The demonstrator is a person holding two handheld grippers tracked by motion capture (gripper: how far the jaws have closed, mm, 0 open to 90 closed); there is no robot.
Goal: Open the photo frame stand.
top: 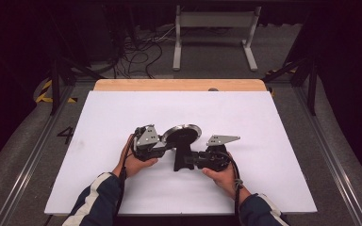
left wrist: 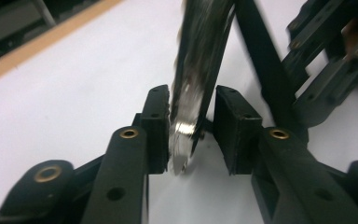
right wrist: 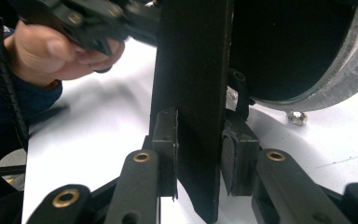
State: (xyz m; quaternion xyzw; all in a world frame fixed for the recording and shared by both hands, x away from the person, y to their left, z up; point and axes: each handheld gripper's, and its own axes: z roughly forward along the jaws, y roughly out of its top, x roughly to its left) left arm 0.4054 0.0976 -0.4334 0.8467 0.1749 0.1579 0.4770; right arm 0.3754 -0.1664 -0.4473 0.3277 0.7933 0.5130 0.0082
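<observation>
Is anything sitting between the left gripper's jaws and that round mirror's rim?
Nothing visible does. In the left gripper view the round mirror's rim already stands between the left gripper's jaws: one pad lies against it, the other stands just off it. The right gripper is shut on the black stand.

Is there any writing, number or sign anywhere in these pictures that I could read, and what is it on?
"4": a dark numeral on the grey floor left of the table.
Yellow and black hazard stripes on the floor farther back: a marking, no words.
The round mirror, its black stand and both grippers bear no readable text.
</observation>
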